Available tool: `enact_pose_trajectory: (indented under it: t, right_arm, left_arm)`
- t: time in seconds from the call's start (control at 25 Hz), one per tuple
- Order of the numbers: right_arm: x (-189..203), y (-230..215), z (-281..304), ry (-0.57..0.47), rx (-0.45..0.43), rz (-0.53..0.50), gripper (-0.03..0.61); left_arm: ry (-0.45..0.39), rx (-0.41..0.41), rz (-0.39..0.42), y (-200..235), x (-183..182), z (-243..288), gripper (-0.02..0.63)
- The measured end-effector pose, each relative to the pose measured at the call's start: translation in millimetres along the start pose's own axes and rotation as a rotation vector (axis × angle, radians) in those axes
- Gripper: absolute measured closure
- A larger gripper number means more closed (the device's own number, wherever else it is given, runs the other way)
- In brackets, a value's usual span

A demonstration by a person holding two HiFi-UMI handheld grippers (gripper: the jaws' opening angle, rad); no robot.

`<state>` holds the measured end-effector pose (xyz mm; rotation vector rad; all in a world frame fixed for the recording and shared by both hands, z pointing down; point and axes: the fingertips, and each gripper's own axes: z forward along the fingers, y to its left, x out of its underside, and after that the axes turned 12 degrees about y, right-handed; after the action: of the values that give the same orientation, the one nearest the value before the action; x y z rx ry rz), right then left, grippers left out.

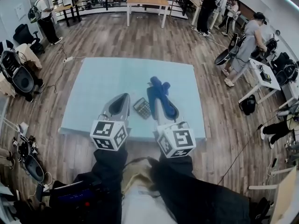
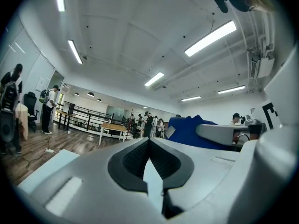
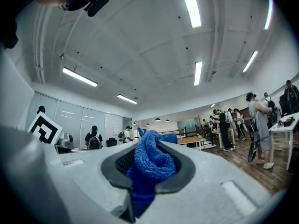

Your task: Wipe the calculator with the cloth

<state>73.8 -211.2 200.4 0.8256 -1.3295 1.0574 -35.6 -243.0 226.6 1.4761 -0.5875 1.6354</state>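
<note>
A small dark calculator (image 1: pixel 141 108) lies on the light blue table (image 1: pixel 103 83), between my two grippers. The right gripper (image 1: pixel 158 98) is shut on a blue cloth (image 1: pixel 159 90), which bunches out ahead of its jaws above the table, just right of the calculator. In the right gripper view the cloth (image 3: pixel 152 164) fills the gap in the right gripper (image 3: pixel 148 149). Left of the calculator, the left gripper (image 1: pixel 123 97) is shut with nothing in it, and its own view shows the left gripper (image 2: pixel 149 143) with pads meeting. Both gripper views tilt up toward the ceiling. The cloth (image 2: pixel 187 129) shows at the right of the left gripper view.
The table's near edge (image 1: pixel 135 136) runs just ahead of the marker cubes. Wooden floor surrounds the table. A wooden table (image 1: pixel 147 1) stands far back, a white desk (image 1: pixel 264 76) at the right and chairs (image 1: pixel 18 73) at the left. Several people (image 1: pixel 245 45) stand around the room.
</note>
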Motion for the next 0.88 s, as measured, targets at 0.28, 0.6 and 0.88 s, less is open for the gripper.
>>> enact_pose_trajectory:
  t: [0.28,0.6,0.88]
  right_arm:
    - [0.4,-0.2,0.6,0.009,-0.004,0.003,0.52]
    - [2.6,-2.5,3.3,0.021,-0.003,0.009,0.52]
    - [4.6,-3.6,4.4,0.027,-0.001,0.014,0.518]
  left_arm:
    - [0.006,-0.002,-0.006,-0.8,0.6,0.7,0.615]
    - [0.009,0.012,-0.01,-2.3,1.9,2.6,0.615]
    - [0.016,0.012,-0.01,-2.5,3.5,4.0,0.615]
